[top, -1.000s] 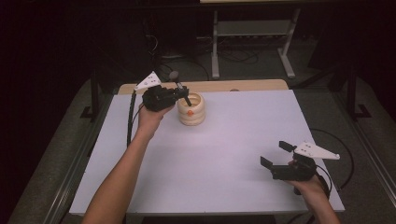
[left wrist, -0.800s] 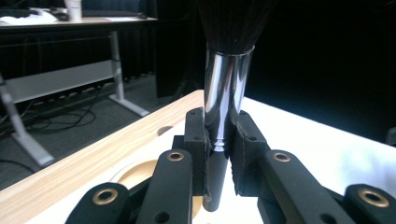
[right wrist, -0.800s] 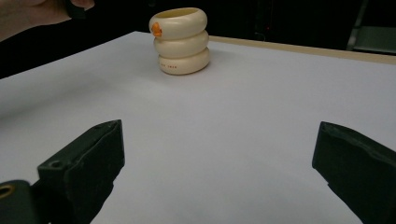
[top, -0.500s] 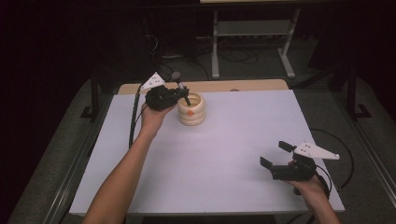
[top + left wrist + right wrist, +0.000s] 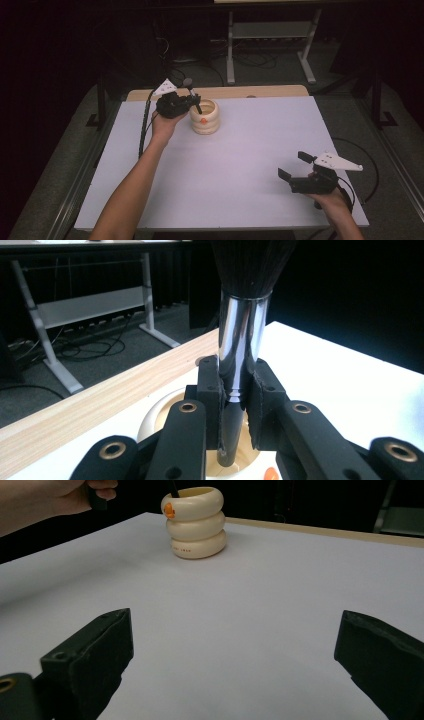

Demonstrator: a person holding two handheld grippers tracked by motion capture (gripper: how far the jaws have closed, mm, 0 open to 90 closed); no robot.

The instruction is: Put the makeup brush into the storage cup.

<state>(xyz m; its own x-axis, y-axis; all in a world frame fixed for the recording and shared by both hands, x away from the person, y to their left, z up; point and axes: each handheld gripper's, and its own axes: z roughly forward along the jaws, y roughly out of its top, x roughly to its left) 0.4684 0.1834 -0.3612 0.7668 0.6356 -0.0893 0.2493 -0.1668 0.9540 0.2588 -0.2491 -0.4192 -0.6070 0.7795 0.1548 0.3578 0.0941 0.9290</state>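
Gripping a makeup brush by its chrome ferrule, the left tool has both black pads pressed against the metal; the left gripper view shows this up close, with dark bristles at the top centre of the frame and the black handle running down into the mouth of a cream holder at the bottom centre. That close view also shows a wooden strip crossing from lower left to centre, and a metal rack with cables on the floor at upper left.

From the high view the brush appears small, tilted, above the ringed cream holder in the upper centre-left of the white surface; the left tool sits just left of the holder, with its hand and forearm coming up from the bottom left. The grip on the ferrule cannot be made out there.

At the lower right of the high view the right tool rests low over the surface, well apart from the holder, jaws spread with nothing between them. The right gripper view confirms it: two black jaws at the bottom corners, bare surface between. It also shows the holder side-on at top centre as three stacked rings with an orange spot near the rim, and the left hand at the upper left
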